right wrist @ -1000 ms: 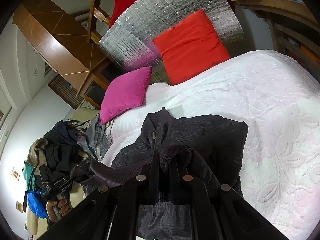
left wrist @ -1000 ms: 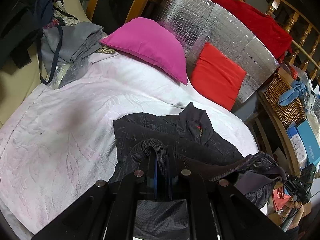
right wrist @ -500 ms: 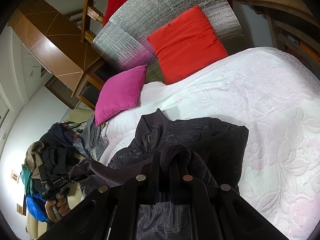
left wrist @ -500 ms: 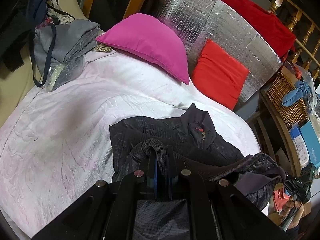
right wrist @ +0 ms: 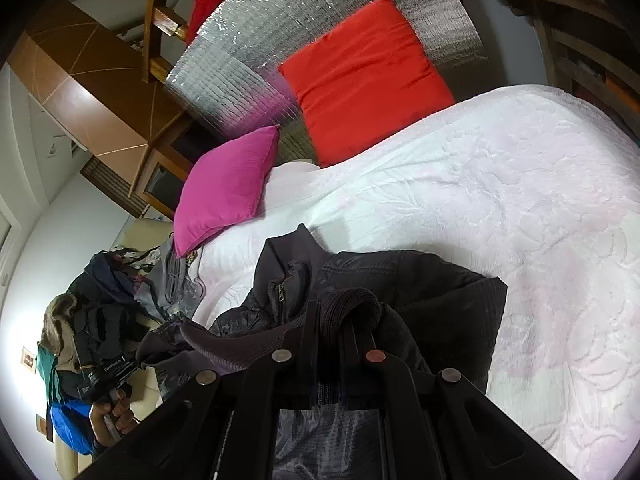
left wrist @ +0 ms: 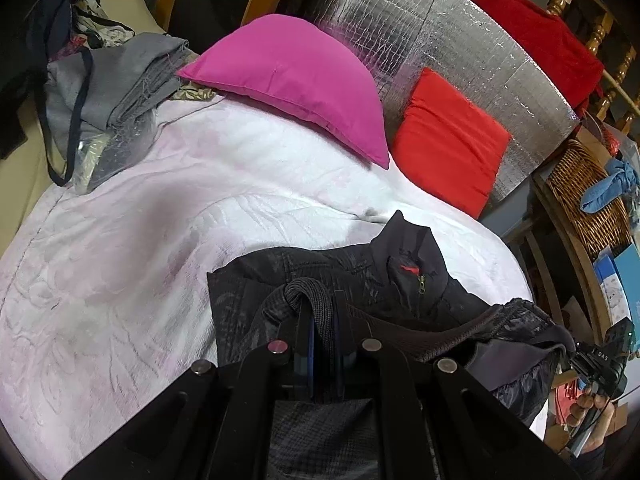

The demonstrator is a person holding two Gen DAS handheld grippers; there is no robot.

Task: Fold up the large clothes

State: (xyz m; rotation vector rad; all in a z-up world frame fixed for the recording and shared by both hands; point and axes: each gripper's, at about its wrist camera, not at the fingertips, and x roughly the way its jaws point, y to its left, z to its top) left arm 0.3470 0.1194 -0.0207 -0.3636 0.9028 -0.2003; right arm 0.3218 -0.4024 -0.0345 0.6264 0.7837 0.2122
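Note:
A dark quilted jacket [left wrist: 340, 272] [right wrist: 420, 280] with a stand-up collar and zip lies partly folded on the white bedspread [left wrist: 140, 240] [right wrist: 520, 200]. My left gripper [left wrist: 322, 308] is shut on the jacket's ribbed hem, which bunches up over its fingers. The right gripper [right wrist: 334, 312] is likewise shut on the ribbed hem at the other end. The hem band stretches between the two grippers, lifted over the jacket's body. In each view the other gripper shows at the edge, held in a hand [left wrist: 592, 404] [right wrist: 112, 412].
A magenta pillow [left wrist: 296, 76] [right wrist: 228, 188] and a red cushion [left wrist: 448, 140] [right wrist: 364, 76] lean on a silver foil panel [left wrist: 460, 36] at the bed's head. A heap of grey and dark clothes [left wrist: 104, 80] [right wrist: 100, 304] lies beside the bed. A wicker basket [left wrist: 580, 200] stands opposite.
Both grippers have carried the hem forward toward the collar and pillows, slightly lower. The jacket's folded part now covers more of its body. Both grips are unchanged.

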